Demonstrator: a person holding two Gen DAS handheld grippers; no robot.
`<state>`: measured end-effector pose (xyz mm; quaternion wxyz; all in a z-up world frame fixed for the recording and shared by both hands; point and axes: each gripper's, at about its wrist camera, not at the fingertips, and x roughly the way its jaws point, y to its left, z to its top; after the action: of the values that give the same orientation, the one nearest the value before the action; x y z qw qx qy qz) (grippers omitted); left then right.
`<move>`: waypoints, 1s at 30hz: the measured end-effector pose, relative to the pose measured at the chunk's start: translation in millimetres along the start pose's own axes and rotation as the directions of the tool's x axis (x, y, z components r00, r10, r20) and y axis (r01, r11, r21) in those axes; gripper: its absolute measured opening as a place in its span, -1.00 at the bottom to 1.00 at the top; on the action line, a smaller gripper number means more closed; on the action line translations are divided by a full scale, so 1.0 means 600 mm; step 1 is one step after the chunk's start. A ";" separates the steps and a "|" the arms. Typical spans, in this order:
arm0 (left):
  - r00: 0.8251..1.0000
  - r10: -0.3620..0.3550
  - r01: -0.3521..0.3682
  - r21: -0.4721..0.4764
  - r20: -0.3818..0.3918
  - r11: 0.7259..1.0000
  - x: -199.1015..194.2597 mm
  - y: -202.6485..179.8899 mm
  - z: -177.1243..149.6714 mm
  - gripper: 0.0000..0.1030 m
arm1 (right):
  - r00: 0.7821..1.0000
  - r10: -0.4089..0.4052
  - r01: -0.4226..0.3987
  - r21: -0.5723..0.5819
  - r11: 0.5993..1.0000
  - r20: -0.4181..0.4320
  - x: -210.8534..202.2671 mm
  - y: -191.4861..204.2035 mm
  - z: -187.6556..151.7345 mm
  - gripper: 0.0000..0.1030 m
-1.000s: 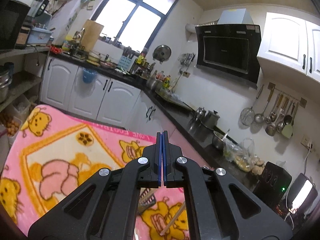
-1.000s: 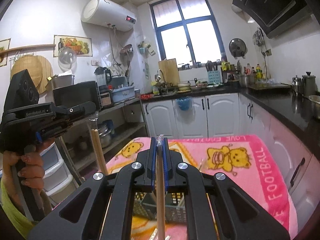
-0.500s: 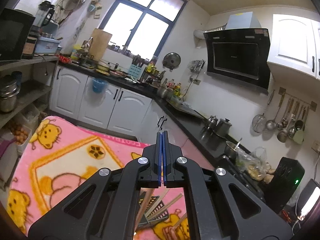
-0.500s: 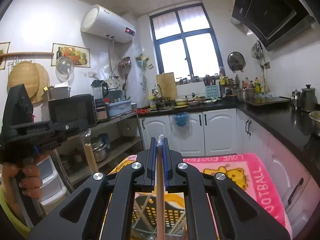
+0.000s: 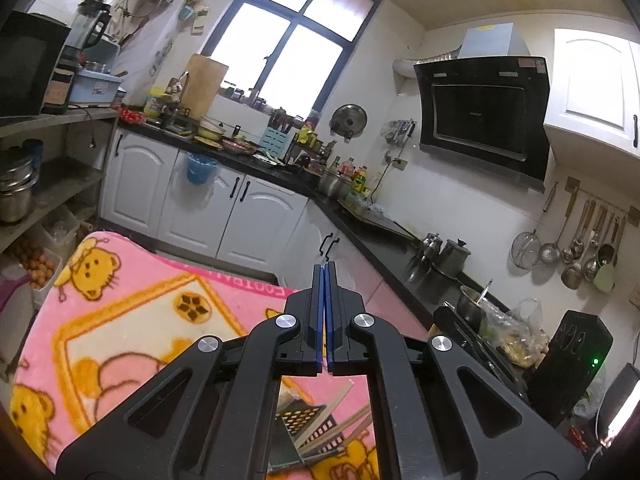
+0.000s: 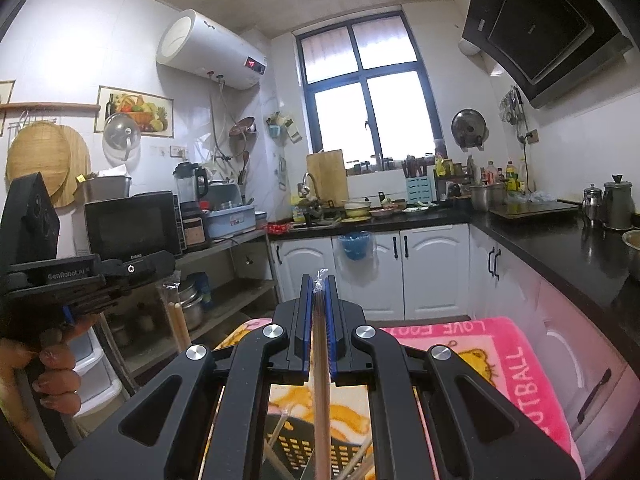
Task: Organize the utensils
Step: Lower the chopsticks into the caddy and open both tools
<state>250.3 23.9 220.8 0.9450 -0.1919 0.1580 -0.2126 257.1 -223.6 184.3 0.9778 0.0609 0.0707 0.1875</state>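
Observation:
My right gripper (image 6: 319, 284) is shut on a plastic-wrapped pair of wooden chopsticks (image 6: 321, 380) that runs down between its jaws toward a black perforated utensil basket (image 6: 304, 446) holding other chopsticks. My left gripper (image 5: 323, 270) is shut, and in its own view nothing shows between the blue pads. In the right wrist view the left gripper (image 6: 132, 270) is at the left with a wrapped pair of chopsticks (image 6: 178, 324) hanging down from it. The basket (image 5: 308, 424) with chopsticks lies below the left gripper on the pink blanket (image 5: 132, 320).
The pink cartoon blanket (image 6: 516, 364) covers the work surface. White cabinets (image 6: 400, 272) and a black counter (image 6: 560, 236) run along the back and right. A shelf with a microwave (image 6: 132, 224) stands left. Ladles hang on the wall (image 5: 580, 240).
Both grippers have risen and tilted up, so more of the kitchen and less of the blanket shows. The basket has dropped lower in both views. The left gripper has moved further left in the right view.

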 end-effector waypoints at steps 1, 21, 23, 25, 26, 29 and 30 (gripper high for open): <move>1.000 0.002 -0.002 -0.002 -0.003 1.000 0.005 0.004 -0.002 -1.00 | 1.000 0.002 -0.002 -0.002 1.000 -0.001 0.005 0.000 -0.003 -0.88; 0.994 0.036 -0.035 0.017 -0.108 0.999 0.045 0.043 -0.086 -1.00 | 0.997 -0.015 0.016 0.015 1.000 -0.076 0.050 0.010 -0.090 -0.61; 0.992 0.045 -0.043 0.017 -0.114 0.999 0.044 0.047 -0.093 -1.00 | 0.997 -0.012 0.013 0.020 1.000 -0.076 0.044 0.008 -0.095 -0.52; 0.991 0.053 -0.051 0.017 -0.120 0.999 0.043 0.051 -0.100 -1.00 | 0.996 -0.016 0.017 0.017 1.000 -0.088 0.040 0.007 -0.102 -0.52; 0.991 0.055 -0.054 0.017 -0.123 0.998 0.042 0.054 -0.103 -1.00 | 0.996 -0.016 0.018 0.019 1.000 -0.091 0.037 0.005 -0.105 -0.52; 0.989 0.069 -0.067 0.015 -0.128 0.998 0.036 0.060 -0.114 -1.00 | 0.994 -0.019 0.023 0.030 0.999 -0.109 0.030 -0.001 -0.114 -0.52; 0.989 0.073 -0.071 0.015 -0.129 0.997 0.036 0.061 -0.117 -1.00 | 0.993 -0.019 0.023 0.032 0.999 -0.116 0.028 -0.003 -0.118 -0.52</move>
<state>254.6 23.8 139.1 0.9407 -0.1673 0.2247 -0.1912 261.6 -212.7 112.4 0.9728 0.0656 0.1309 0.1794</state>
